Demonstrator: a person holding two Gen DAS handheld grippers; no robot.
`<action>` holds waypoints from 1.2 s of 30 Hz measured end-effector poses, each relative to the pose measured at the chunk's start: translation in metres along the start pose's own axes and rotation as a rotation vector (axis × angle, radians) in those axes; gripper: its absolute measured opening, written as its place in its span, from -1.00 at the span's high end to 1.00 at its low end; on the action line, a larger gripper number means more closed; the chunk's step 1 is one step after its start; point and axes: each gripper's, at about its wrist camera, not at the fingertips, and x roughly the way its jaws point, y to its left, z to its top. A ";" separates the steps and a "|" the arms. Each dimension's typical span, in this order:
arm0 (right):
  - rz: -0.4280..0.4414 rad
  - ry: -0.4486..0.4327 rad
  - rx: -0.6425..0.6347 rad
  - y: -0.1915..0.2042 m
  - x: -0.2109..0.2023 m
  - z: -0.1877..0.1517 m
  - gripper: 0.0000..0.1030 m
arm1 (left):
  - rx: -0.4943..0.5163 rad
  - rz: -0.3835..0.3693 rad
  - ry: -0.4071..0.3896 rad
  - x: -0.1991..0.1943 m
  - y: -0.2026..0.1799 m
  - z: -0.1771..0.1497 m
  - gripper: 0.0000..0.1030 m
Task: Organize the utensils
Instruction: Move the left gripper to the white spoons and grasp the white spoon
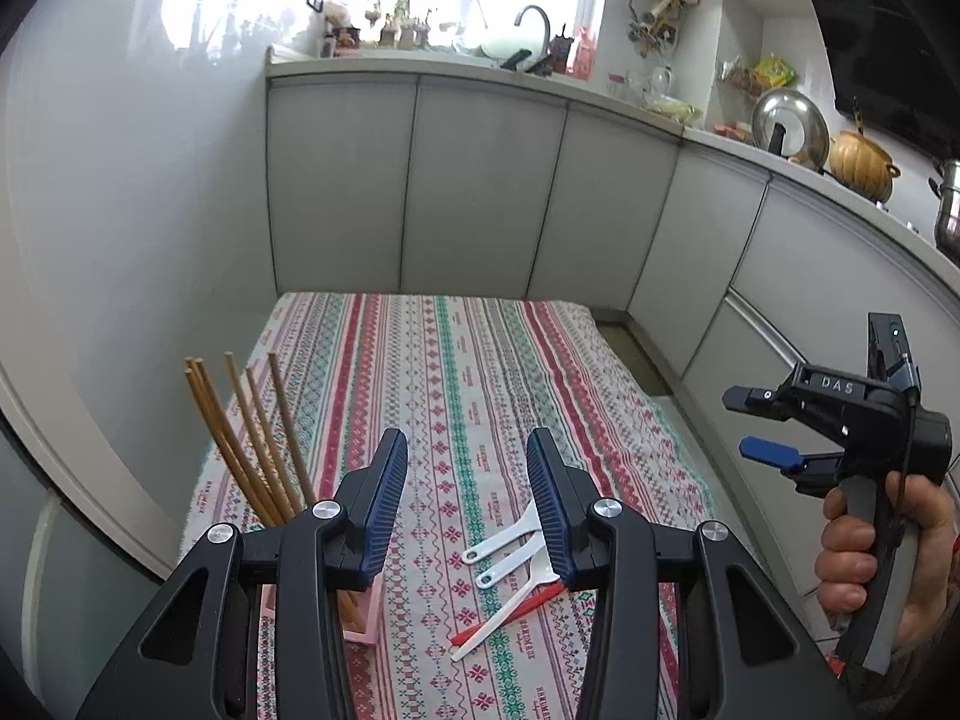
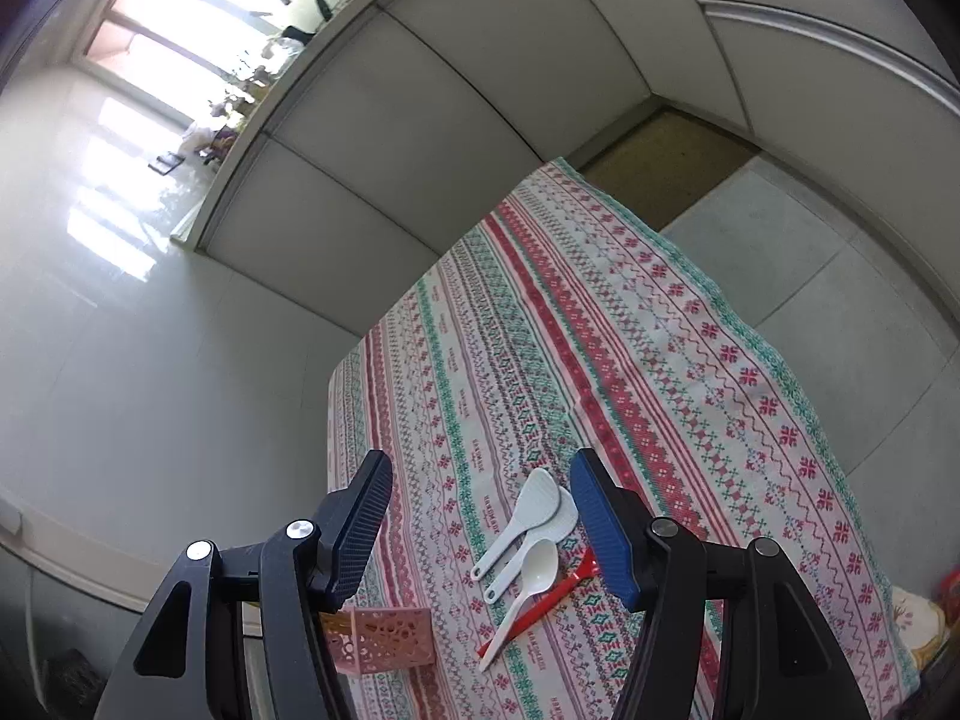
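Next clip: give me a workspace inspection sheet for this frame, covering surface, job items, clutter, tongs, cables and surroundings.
Surface: table under a striped patterned cloth.
Job's things: chopsticks upright in a pink holder; two white paddles, a white spoon and a red utensil bunched loose on the cloth.
Clutter: nothing seen on the cloth.
Tongs: left tongs open, empty; right tongs open, empty, above the loose utensils.
Cables: nothing seen.
Surroundings: white cabinets, a sink faucet, pots on the counter.

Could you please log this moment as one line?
left tongs: open, empty | right tongs: open, empty | spoons: on tablecloth | chopsticks: in pink holder
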 end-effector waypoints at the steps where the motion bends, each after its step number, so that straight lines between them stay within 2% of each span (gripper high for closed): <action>1: -0.002 0.007 0.024 -0.008 0.002 0.002 -0.23 | 0.012 0.000 0.024 0.008 -0.004 -0.002 0.15; 6: -0.015 0.050 0.086 -0.031 0.010 0.006 -0.23 | 0.093 -0.023 0.158 0.052 -0.030 -0.019 0.15; 10: -0.021 0.088 0.103 -0.040 0.017 0.006 -0.23 | 0.218 -0.052 0.315 0.094 -0.061 -0.046 0.15; 13: -0.017 0.122 0.116 -0.046 0.021 0.005 -0.23 | 0.311 -0.030 0.408 0.124 -0.077 -0.065 0.15; 15: -0.020 0.133 0.117 -0.048 0.023 0.004 -0.23 | 0.334 -0.045 0.466 0.141 -0.083 -0.073 0.15; 17: -0.022 0.139 0.115 -0.048 0.023 0.004 -0.23 | 0.311 -0.065 0.514 0.154 -0.083 -0.076 0.15; 21: -0.030 0.140 0.106 -0.048 0.024 0.003 -0.23 | 0.274 -0.088 0.547 0.177 -0.087 -0.071 0.15; 29: -0.044 0.142 0.114 -0.050 0.026 0.004 -0.23 | 0.397 -0.080 0.615 0.207 -0.109 -0.078 0.15; 36: -0.051 0.145 0.109 -0.048 0.029 0.004 -0.23 | 0.427 -0.079 0.648 0.222 -0.109 -0.081 0.15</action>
